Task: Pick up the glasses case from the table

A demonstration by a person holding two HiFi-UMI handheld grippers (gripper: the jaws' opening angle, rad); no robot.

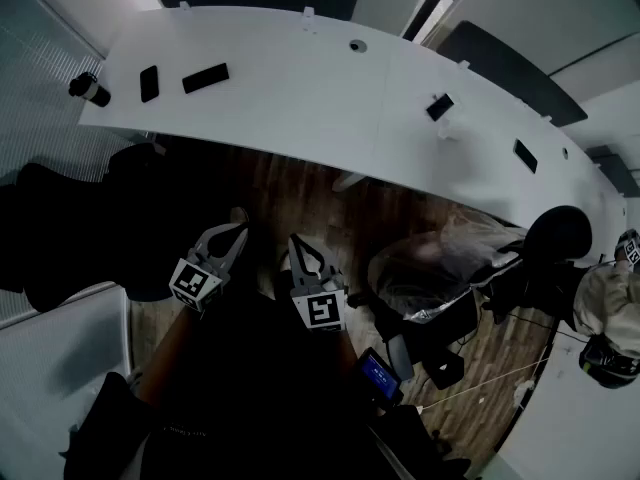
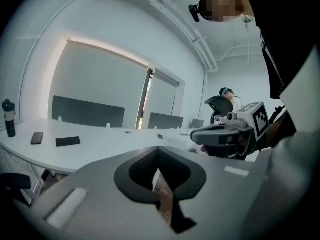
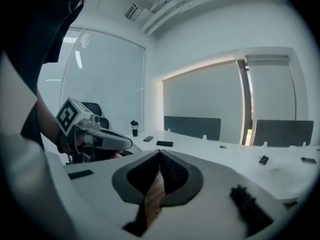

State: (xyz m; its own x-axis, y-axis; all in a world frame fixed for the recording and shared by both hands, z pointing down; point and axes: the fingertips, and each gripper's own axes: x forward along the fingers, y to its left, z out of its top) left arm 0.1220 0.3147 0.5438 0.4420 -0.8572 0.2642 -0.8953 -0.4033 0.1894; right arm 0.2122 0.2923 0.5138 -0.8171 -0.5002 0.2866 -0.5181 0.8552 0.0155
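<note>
Head view first: both tools are low in the frame, over the wooden floor point(image 1: 300, 193) and short of the near edge of the curved white counter point(image 1: 300, 88). The left tool point(image 1: 238, 230) and the right tool point(image 1: 297, 240) sit side by side, neither touching anything. The glasses case point(image 1: 205, 78) is the flat black oblong lying on the counter's far left part, well apart from both tools. It has a phone point(image 1: 149, 83) just beside it and a dark bottle point(image 1: 88, 88) standing further left.

Left gripper view: the jaws are pressed together with nothing between them, only floor showing through the slit. The case lies flat on the counter off to the left, untouched, with the phone and bottle beyond it.

Right gripper view: same deal, jaws closed tight and empty. The case sits out ahead on the counter, past the left tool.
</note>
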